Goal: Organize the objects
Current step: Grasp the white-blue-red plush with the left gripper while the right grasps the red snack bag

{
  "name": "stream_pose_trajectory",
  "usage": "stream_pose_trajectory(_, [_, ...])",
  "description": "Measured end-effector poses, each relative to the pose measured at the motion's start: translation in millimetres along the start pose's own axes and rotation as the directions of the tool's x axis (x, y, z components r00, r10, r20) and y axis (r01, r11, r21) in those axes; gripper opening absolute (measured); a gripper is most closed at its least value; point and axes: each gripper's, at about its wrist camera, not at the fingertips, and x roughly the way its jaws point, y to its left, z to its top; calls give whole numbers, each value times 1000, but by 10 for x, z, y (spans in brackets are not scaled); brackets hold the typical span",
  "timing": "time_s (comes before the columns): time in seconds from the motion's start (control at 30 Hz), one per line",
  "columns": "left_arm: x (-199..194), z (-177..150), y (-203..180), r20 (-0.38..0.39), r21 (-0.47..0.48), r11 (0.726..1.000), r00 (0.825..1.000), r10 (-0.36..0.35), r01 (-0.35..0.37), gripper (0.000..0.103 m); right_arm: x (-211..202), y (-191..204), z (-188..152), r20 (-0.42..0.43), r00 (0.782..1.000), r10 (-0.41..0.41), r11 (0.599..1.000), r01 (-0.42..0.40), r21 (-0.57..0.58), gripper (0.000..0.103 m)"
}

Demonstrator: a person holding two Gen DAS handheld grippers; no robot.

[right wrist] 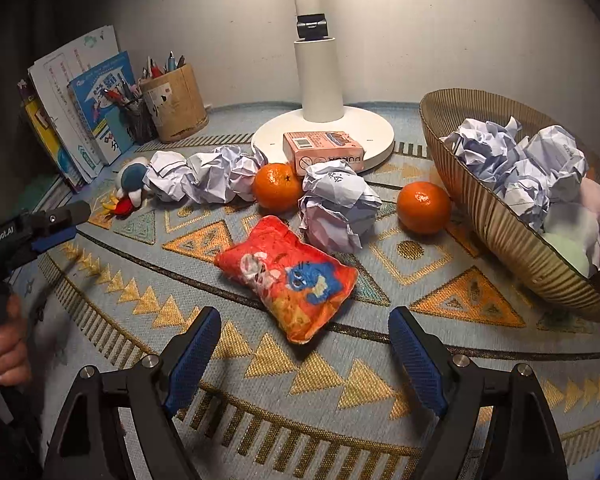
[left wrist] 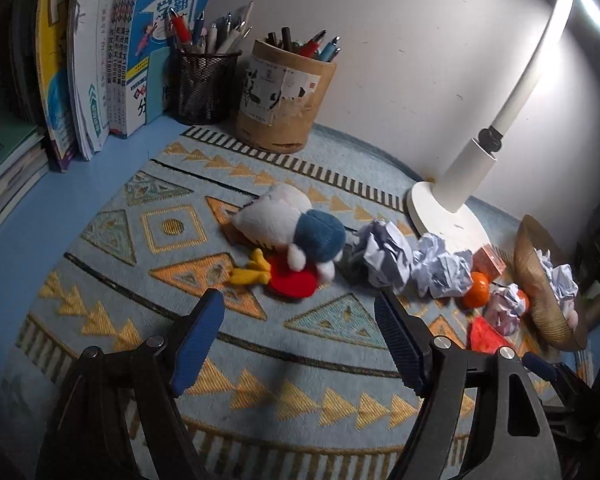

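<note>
Left claw [left wrist: 300,336] and right claw [right wrist: 304,354] both spread wide and empty, glossy red crinkled snack packet [right wrist: 288,276], two round orange tangerines [right wrist: 278,186], ribbed woven basket [right wrist: 496,216] holding crumpled white paper balls [right wrist: 500,152], patterned woven mat [right wrist: 340,380].

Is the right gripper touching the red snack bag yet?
Apart. The right wrist view shows bare mat between the open right gripper and the red snack bag.
</note>
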Motion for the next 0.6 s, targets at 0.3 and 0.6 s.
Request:
stream_pose_trajectory(0.3, [609,380,-88,-26,17,999,999,29,-29,73,179,197,91,-45,999,0,998,-3,-64,84])
stream_pose_trajectory(0.6, [275,258,-126,2,84,994,998,-64,63,64,-86,239,-103,-85,966,245,970,-244,23,71])
